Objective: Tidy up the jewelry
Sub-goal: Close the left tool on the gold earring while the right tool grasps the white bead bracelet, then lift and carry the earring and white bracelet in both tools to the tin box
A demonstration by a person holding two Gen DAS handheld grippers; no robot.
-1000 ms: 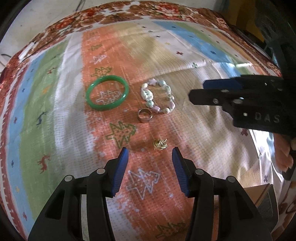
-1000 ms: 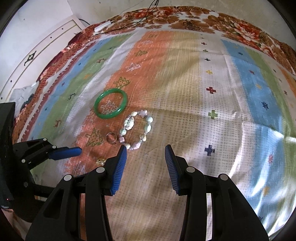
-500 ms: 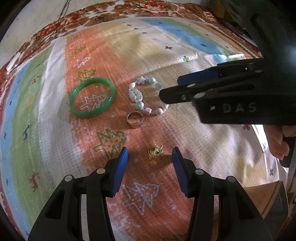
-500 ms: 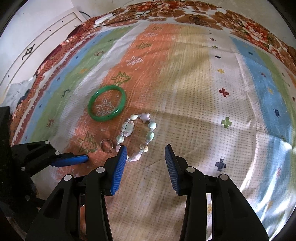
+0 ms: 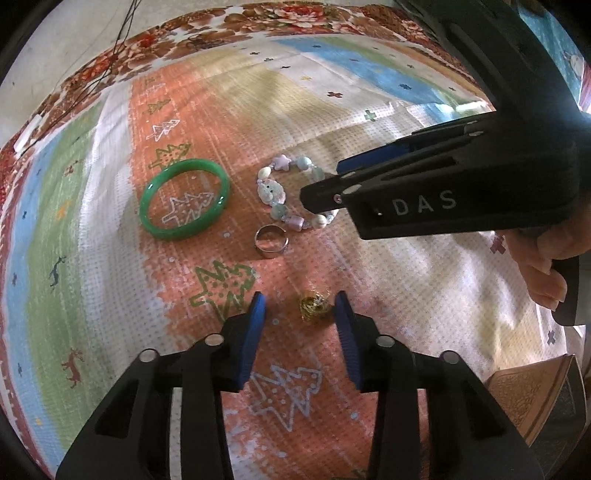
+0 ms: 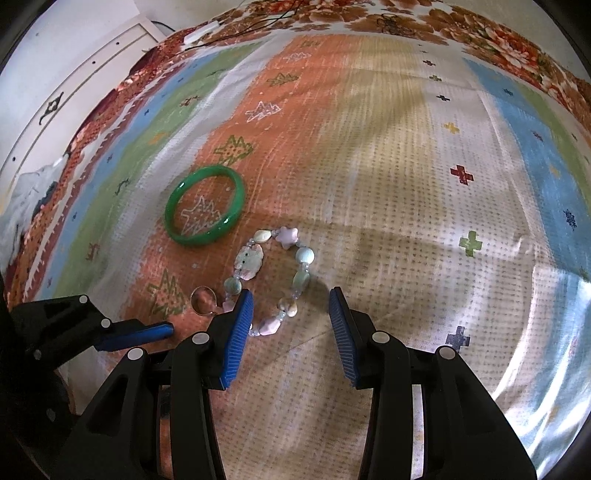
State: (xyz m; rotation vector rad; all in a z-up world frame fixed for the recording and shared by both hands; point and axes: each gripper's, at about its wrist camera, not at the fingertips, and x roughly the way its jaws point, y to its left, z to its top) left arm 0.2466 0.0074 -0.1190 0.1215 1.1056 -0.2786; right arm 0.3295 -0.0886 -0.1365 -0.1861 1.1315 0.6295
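On the striped cloth lie a green bangle, a pastel beaded bracelet, a silver ring and a small gold ornament. My left gripper points down at the cloth with its jaws closing. The gold ornament sits between its tips, near the right pad, and is not pinched. My right gripper is also closing, low over the bracelet's near end; beads lie between its pads, not squeezed. In the left wrist view the right gripper hides part of the bracelet.
A person's hand holds the right gripper's handle. A brown wooden box sits at the lower right. A white panelled surface borders the cloth at far left, with thin cables near the far edge.
The left gripper's jaws have narrowed and the gold ornament now lies between its tips. The right gripper has come down and forward over the bracelet, its jaws a little narrower.
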